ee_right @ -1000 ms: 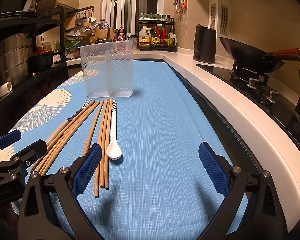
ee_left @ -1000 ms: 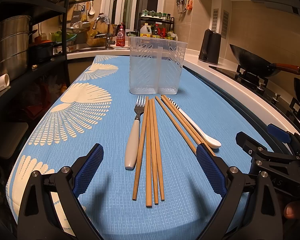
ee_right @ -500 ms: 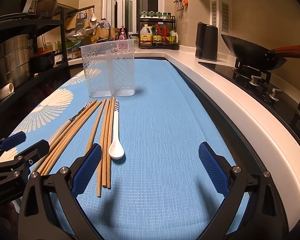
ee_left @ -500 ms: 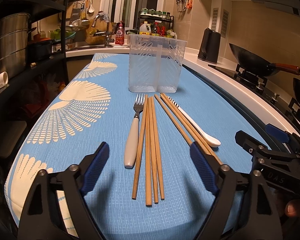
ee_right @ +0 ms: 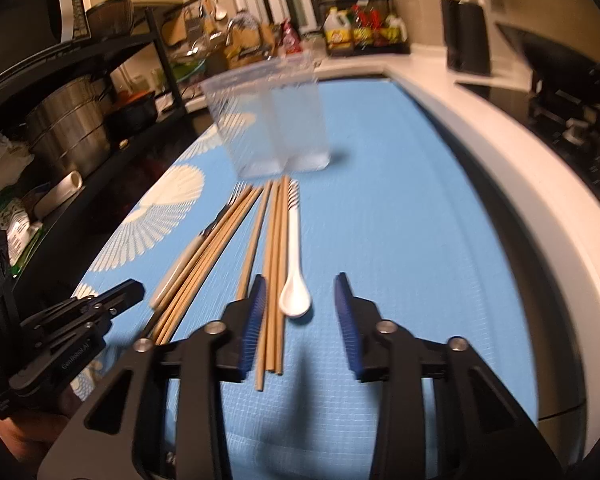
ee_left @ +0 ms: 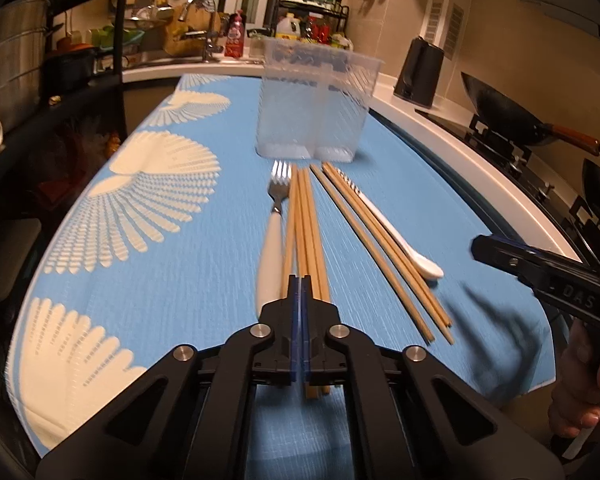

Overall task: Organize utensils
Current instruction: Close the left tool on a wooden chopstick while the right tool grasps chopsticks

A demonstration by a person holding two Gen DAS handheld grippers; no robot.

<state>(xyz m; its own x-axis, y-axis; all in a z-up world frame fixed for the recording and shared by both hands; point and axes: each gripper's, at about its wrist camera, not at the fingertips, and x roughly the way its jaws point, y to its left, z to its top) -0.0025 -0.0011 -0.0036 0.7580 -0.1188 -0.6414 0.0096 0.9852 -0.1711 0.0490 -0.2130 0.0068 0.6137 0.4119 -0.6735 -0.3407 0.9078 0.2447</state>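
Wooden chopsticks lie in two loose bundles on the blue patterned cloth (ee_left: pixel 172 280), their far ends toward a clear plastic two-compartment holder (ee_left: pixel 314 100) that stands upright just behind them. One bundle of chopsticks (ee_left: pixel 306 216) lies beside a white-handled fork (ee_left: pixel 274 236), tines pointing at the holder; the other bundle of chopsticks (ee_left: pixel 376 240) runs slantwise, with a white spoon (ee_left: pixel 396 236) touching its outer side, bowl end nearest the camera. The left gripper (ee_left: pixel 299 292) hangs low over the near part of the first bundle with its blue pads (ee_left: pixel 293 320) pressed together; whether a chopstick is caught between them cannot be told, since the sticks pass under the fingers. From the right wrist view the right gripper (ee_right: pixel 300 312) is spread partway, its blue pads (ee_right: pixel 256 320) apart, with the spoon's bowl (ee_right: pixel 295 300) lying between and just ahead of them and the second bundle running under its left finger. Off the cloth, a white counter edge (ee_right: pixel 520 184) curves along the right, with a black kettle (ee_left: pixel 418 72) and a wok (ee_left: pixel 504 116) on the stove beyond, and a steel pot (ee_right: pixel 66 132) on the dark shelf at left
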